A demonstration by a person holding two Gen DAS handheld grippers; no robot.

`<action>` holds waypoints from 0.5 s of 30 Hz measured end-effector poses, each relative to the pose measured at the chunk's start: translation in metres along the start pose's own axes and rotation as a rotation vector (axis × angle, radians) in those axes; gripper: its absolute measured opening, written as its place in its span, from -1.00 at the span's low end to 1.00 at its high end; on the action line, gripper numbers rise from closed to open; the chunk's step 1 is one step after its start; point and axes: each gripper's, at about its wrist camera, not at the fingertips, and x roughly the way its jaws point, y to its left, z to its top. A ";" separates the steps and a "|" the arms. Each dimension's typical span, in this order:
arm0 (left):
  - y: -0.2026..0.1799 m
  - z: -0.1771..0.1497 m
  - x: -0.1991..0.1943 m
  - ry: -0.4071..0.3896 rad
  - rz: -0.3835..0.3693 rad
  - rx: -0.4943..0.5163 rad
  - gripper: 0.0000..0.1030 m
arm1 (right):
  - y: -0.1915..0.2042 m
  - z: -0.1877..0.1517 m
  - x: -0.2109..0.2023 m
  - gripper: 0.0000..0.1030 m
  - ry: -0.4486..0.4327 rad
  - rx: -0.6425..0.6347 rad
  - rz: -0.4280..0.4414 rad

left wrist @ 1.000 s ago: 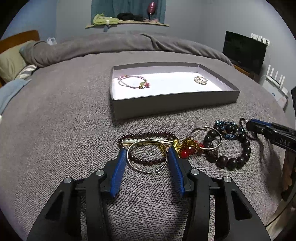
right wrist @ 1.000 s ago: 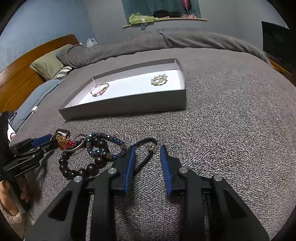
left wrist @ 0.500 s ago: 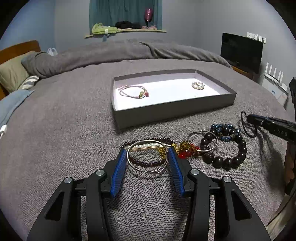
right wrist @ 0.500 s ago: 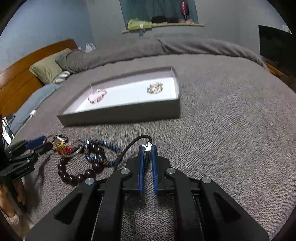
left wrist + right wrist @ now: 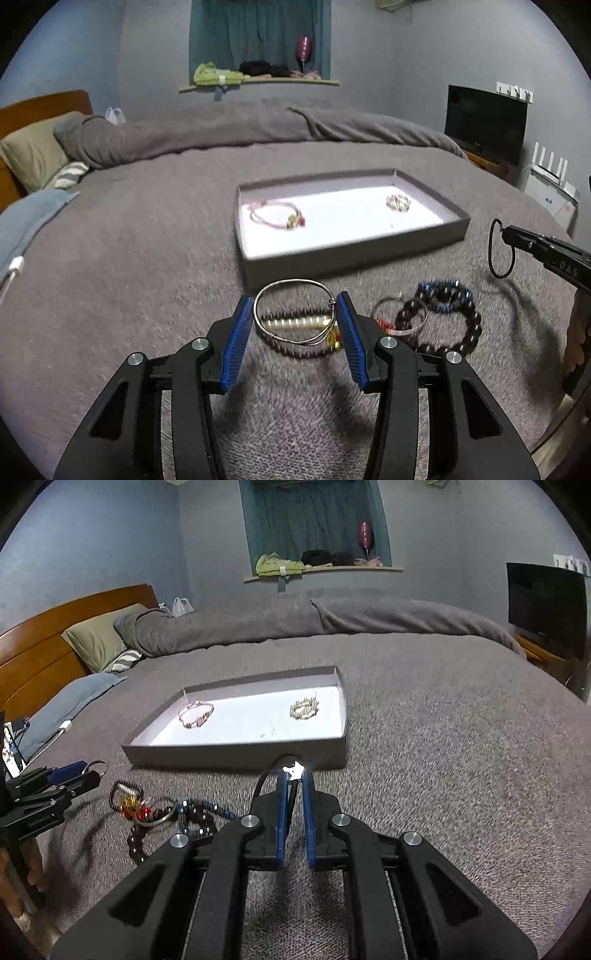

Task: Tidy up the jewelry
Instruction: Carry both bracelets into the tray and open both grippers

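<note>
the bed (image 5: 147, 258) is covered by a grey textured blanket (image 5: 461, 738). a shallow grey tray (image 5: 354, 254) with a white floor lies flat on it, mid-bed. nearer the cameras, a cluster of bracelets (image 5: 443, 317) lies on the blanket: dark bead strands, a blue beaded one and a thin metal bangle. a rolled grey duvet (image 5: 295, 624) runs across the far side. an olive pillow (image 5: 96, 635) and a blue cloth (image 5: 70, 705) lie by the wooden headboard (image 5: 44, 638).

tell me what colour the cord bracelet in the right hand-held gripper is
Black, with a small silver charm; the cord bracelet shows best in the right wrist view.
</note>
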 end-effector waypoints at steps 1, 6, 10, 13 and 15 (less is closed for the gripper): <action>-0.001 0.007 -0.004 -0.022 0.009 0.005 -0.07 | 0.001 0.004 0.000 -0.85 -0.009 -0.001 -0.003; -0.002 0.038 -0.008 -0.081 -0.009 0.008 -0.07 | 0.009 0.034 0.004 -0.85 -0.071 -0.003 0.002; -0.002 0.062 0.002 -0.109 -0.004 0.006 -0.07 | 0.013 0.064 0.014 -0.85 -0.118 0.002 0.007; 0.004 0.083 0.015 -0.120 -0.001 -0.019 -0.07 | 0.015 0.085 0.026 -0.85 -0.146 0.012 0.006; 0.007 0.095 0.024 -0.125 0.003 -0.028 -0.07 | 0.014 0.096 0.038 -0.85 -0.159 0.021 0.001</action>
